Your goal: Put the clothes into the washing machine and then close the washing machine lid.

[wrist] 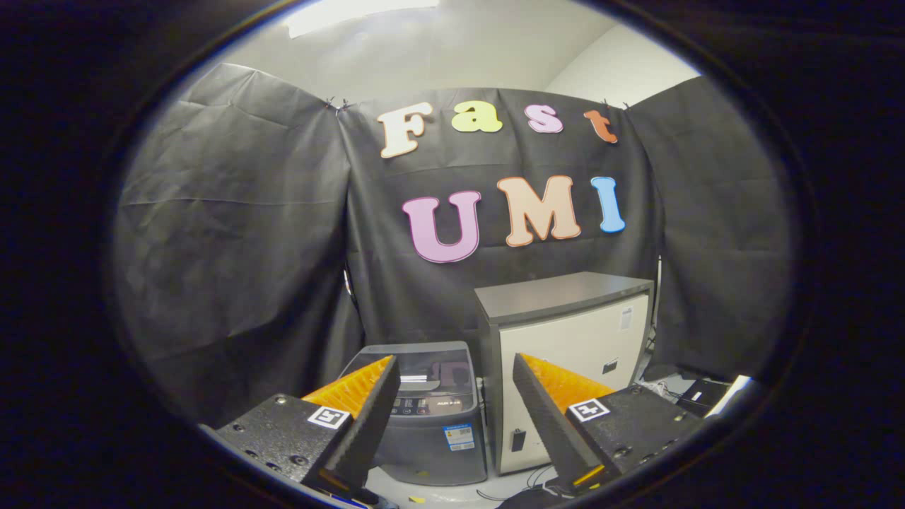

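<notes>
I am holding my tool (452, 396) up in the air, its two fingers (364, 410) standing wide apart and gripping nothing. Beyond them and lower down, the washing machine (431, 417) is sitting on the floor (452, 491) against the black cloth wall (233, 247). It is showing in the gap between the fingers, nearer the left one, which is covering part of its left side. Its lid (424, 371) is lying flat and closed, with the control strip running along the front edge and a sticker (459, 436) showing on the front panel. Just beside the machine, on its right, a pale cabinet (573, 339) with a dark top is standing taller than it; the right finger is overlapping its lower front. Some cables (520, 484) are trailing on the floor in front of the cabinet.
</notes>
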